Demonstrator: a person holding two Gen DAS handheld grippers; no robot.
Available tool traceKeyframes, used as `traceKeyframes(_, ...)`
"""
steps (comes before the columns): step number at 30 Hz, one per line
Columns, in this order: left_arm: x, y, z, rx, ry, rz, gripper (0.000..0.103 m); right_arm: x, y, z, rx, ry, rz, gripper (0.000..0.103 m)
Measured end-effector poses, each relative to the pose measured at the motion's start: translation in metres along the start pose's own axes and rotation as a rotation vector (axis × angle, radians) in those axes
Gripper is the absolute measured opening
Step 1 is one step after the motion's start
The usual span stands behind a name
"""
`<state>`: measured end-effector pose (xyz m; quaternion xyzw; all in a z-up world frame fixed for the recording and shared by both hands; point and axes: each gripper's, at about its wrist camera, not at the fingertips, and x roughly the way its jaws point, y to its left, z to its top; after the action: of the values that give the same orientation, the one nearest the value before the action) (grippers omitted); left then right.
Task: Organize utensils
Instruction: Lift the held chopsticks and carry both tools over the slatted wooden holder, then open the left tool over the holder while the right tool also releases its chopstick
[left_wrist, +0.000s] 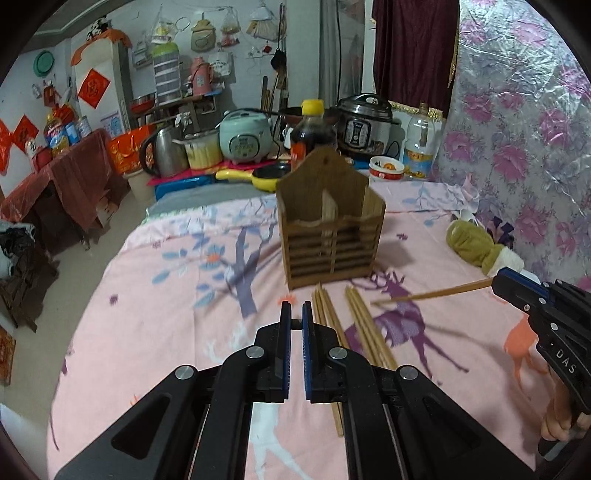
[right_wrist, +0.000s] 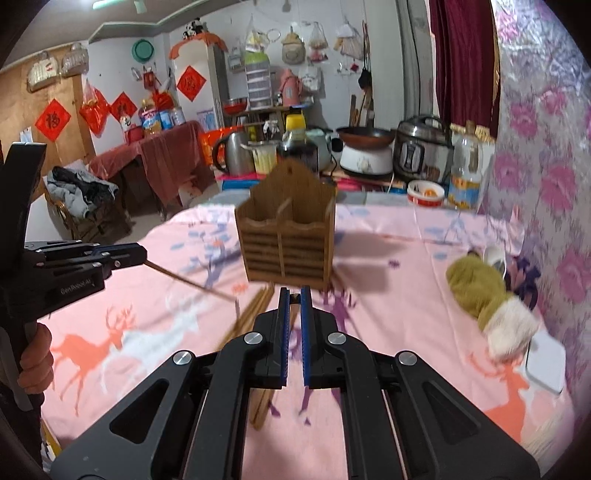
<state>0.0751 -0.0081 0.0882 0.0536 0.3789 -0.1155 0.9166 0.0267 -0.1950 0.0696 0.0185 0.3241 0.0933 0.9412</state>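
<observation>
Left wrist view: the left gripper (left_wrist: 295, 314) has its jaws nearly together, with only a dark stub showing in the slit. From here alone I cannot tell what that stub is. The holder (left_wrist: 330, 221) stands upright on the pink sheet (left_wrist: 166, 295), straight ahead. Loose chopsticks (left_wrist: 354, 325) lie in two bundles just before its base. At the right edge the right gripper (left_wrist: 498, 282) is clamped on the right stick (left_wrist: 432, 293), which juts out sideways above the bundles.

Right wrist view: the right gripper (right_wrist: 294, 295) shows the same narrow jaws, with the stick seen end-on between them. The left gripper (right_wrist: 144, 256) pinches the left stick (right_wrist: 192, 282) by one end, so the stub was this stick. Its free tip slopes down towards the chopsticks (right_wrist: 258, 310). The holder (right_wrist: 286, 240) is just beyond them.

Risks, as I judge them: each stick is held at its very end, so it may pivot or slip as it is tipped upright. The two sticks point at each other and could cross. A tip catching the rim could shove or topple the light holder on the soft sheet.
</observation>
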Motion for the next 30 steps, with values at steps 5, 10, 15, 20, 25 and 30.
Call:
traceKeyframes(5,0.000,-0.003,0.037,-0.008,-0.003,-0.009,0.006,0.004,0.005,0.033,-0.015,-0.020,-0.012,0.006)
traceKeyframes(10,-0.008,-0.011,0.081,0.002,-0.045,-0.001,0.006,0.002,0.008,0.071,-0.015,-0.056,0.001,0.006)
traceKeyframes(15,-0.027,-0.019,0.125,0.007,-0.154,0.022,0.006,-0.002,0.015,0.116,-0.014,-0.141,0.008,0.006)
traceKeyframes(20,-0.017,-0.018,0.159,-0.035,-0.236,0.037,0.006,0.008,0.017,0.156,0.003,-0.242,-0.015,0.006)
traceKeyframes(25,0.033,-0.007,0.160,-0.074,-0.220,0.038,0.006,0.052,0.011,0.163,0.021,-0.238,-0.039,0.006)
traceKeyframes(30,0.080,0.007,0.138,-0.109,-0.110,-0.011,0.043,0.102,-0.003,0.142,0.041,-0.109,-0.033,0.013)
